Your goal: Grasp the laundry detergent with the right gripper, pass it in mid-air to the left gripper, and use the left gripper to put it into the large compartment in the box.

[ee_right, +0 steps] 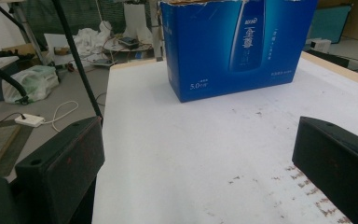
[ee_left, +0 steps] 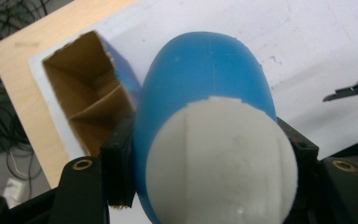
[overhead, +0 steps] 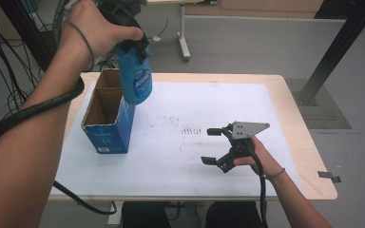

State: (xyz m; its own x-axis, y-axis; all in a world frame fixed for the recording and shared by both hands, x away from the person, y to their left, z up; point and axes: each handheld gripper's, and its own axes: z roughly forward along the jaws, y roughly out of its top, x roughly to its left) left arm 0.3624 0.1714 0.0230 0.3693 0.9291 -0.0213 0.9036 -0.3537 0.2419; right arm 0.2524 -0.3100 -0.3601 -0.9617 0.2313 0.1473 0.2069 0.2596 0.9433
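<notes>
Overhead, in the high view, a blue bottle (overhead: 136,78) is seen held in the air by the left hand-held gripper (overhead: 132,45), which is clenched on the bottle's upper part. The bottle hangs base-down, slightly tilted, above the right-hand edge of an open blue cardboard box (overhead: 108,128) that stands near the left end of the worktop (overhead: 309,156). The box's brown inside is exposed at the top. A white sheet (overhead: 195,142) is spread over most of the worktop, marked with small dark specks near its middle. The right hand-held gripper (overhead: 213,146) is held low over the sheet at the right, well apart from the box, its jaws spread wide with nothing between them; a grey three-cornered plate (overhead: 248,129) sits on top of it.

In the left gripper view, the bottle (ee_left: 205,79) is seen end-on, its white cap (ee_left: 221,163) nearest the camera and its blue body pointing away toward the sheet. The black jaws are pressed against its two sides. The open box (ee_left: 86,100) lies just beside it, with a cardboard divider visible inside.

In the right gripper view, the two black jaws stand far apart over the white sheet (ee_right: 200,158), released and empty. The box (ee_right: 237,46) is seen upright ahead, its printed blue face turned toward the camera.
</notes>
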